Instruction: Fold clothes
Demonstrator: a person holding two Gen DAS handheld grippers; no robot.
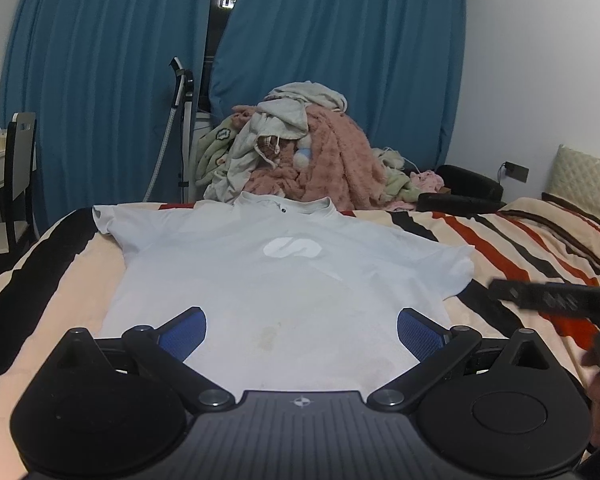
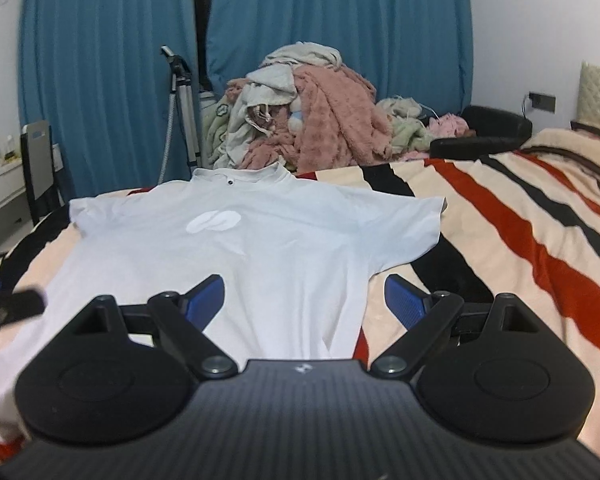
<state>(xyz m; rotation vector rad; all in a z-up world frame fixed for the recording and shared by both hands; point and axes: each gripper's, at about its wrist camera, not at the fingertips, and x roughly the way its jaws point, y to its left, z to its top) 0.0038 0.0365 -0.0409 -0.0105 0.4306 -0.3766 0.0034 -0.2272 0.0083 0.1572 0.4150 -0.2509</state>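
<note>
A white short-sleeved T-shirt (image 1: 276, 276) (image 2: 236, 248) with a pale logo lies spread flat on the striped bed, collar at the far end. My left gripper (image 1: 302, 330) hovers open over the shirt's lower middle, with nothing between its blue pads. My right gripper (image 2: 304, 300) is open too, above the shirt's lower right edge, its left finger (image 2: 206, 294) over the cloth and its right finger (image 2: 406, 300) over the bedspread. In the left wrist view the right gripper (image 1: 556, 298) shows blurred at the right edge. In the right wrist view the left gripper (image 2: 8, 308) shows blurred at the left edge.
A heap of pink, beige and green clothes and blankets (image 1: 300, 152) (image 2: 300, 120) stands behind the shirt's collar. The striped bedspread (image 2: 520, 232) stretches to the right, with a pillow (image 1: 588, 184) by the wall. A garment steamer (image 1: 180, 120), a chair (image 1: 18, 184) and blue curtains (image 1: 100, 80) stand beyond the bed.
</note>
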